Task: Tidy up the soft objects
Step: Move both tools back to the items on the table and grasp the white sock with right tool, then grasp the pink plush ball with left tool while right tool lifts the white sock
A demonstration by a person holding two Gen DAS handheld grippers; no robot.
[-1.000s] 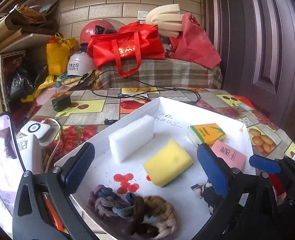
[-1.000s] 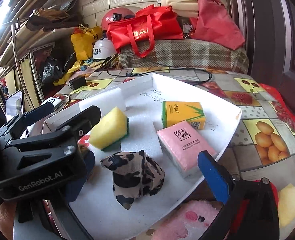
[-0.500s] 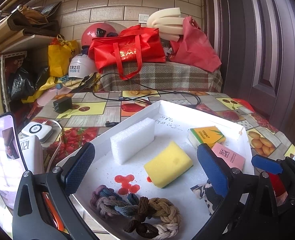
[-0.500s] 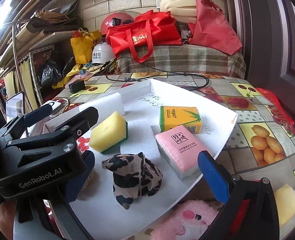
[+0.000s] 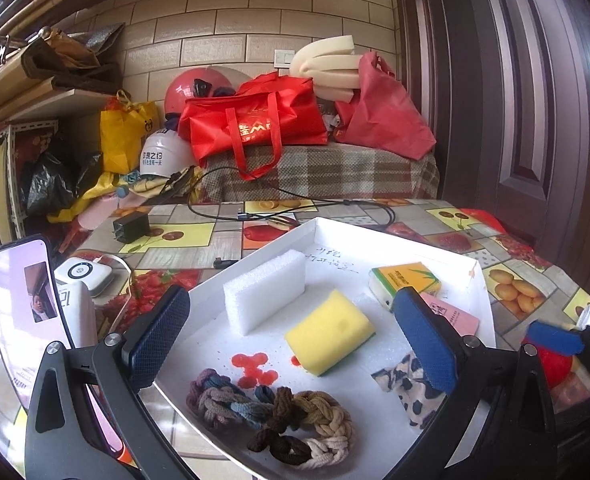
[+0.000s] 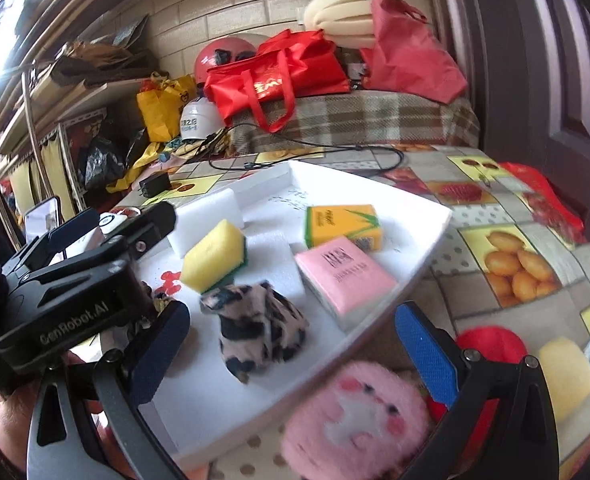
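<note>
My left tongs (image 5: 291, 344) gape wide, empty, above the braided rope ring (image 5: 273, 416) at six o'clock on the white tray (image 5: 395, 246). My right tongs (image 6: 291, 356) gape empty too, leopard cloth (image 6: 259, 330) between them, pink plush (image 6: 359, 420) just outside. Farther, at twelve: yellow sponge (image 5: 329, 332), white foam block (image 5: 265, 296).

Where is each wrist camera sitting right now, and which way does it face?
Left wrist: on the left gripper, looking over the white foam tray at the braided multicolour rope ring; its open blue-padded fingers show.
Right wrist: on the right gripper, facing the leopard-print cloth; the left gripper's black body also shows.
Shared: the yellow sponge.
</note>
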